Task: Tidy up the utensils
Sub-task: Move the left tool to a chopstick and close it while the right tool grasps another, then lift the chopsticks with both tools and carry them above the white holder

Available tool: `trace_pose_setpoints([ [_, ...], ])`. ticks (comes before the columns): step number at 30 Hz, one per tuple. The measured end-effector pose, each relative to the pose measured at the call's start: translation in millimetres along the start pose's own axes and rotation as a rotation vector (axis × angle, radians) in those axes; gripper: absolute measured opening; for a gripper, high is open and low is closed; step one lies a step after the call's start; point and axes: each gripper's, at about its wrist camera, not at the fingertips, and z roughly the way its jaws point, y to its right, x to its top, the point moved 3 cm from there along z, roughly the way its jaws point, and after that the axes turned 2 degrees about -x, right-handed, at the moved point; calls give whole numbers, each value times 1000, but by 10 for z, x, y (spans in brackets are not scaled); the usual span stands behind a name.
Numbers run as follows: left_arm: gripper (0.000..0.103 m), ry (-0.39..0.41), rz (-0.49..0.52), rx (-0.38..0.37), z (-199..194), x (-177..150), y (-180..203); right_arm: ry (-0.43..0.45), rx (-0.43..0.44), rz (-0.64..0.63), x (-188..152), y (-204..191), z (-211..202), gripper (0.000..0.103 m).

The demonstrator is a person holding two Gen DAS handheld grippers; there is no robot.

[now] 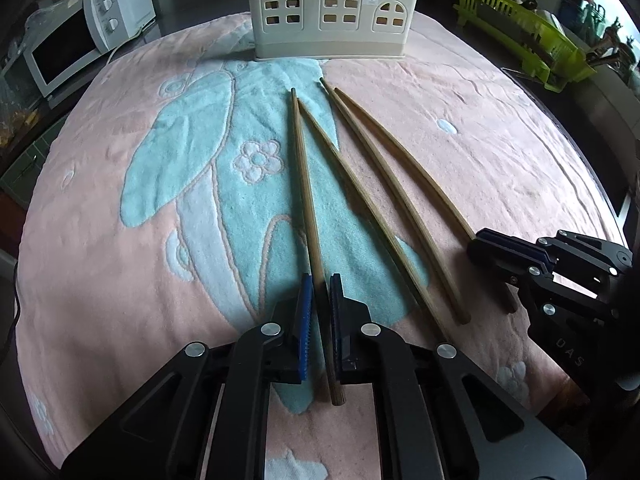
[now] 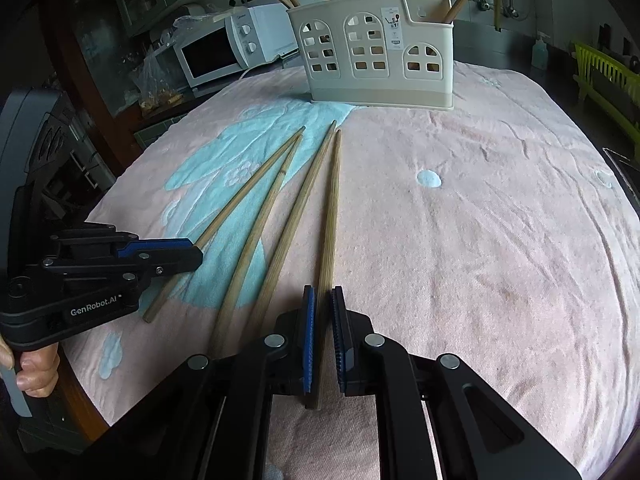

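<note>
Four wooden chopsticks (image 1: 360, 204) lay fanned across the pink and blue towel (image 1: 500, 152) in the middle of both views, none yet lifted, while several more already stood in the cream utensil caddy (image 1: 332, 12) at the top centre of the left wrist view. By my reckoning the sorting was partly done, with these four left to go in. The left gripper (image 1: 319, 292), at the bottom centre of its own view, had its blue pads nearly together around the thick end of the leftmost chopstick (image 1: 306, 184), and looked clamped on it. The right gripper (image 2: 323, 304), at the bottom centre of its own view, was closed likewise on the rightmost chopstick (image 2: 331, 208). Both sticks rested on the cloth. Lettering on the left gripper's body read "GenRobot.AI" at the lower left of the right wrist view; the caddy's small label was too fine to read.
</note>
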Motion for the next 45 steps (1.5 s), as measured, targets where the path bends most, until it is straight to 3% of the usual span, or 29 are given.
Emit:
trace_pose_setpoints([
  [9, 8, -4, -8, -25, 19, -18, -45, 1, -13, -2, 6, -16, -12, 8],
  [19, 7, 28, -24, -39, -45, -31, -99, 70, -63, -40, 137, -47, -287, 8],
  [33, 6, 299, -41, -56, -589, 154, -215, 234, -78, -54, 582, -121, -666, 7],
  [45, 6, 455, -45, -77, -723, 425, -308, 317, -54, -42, 1027, -118, -776, 7],
])
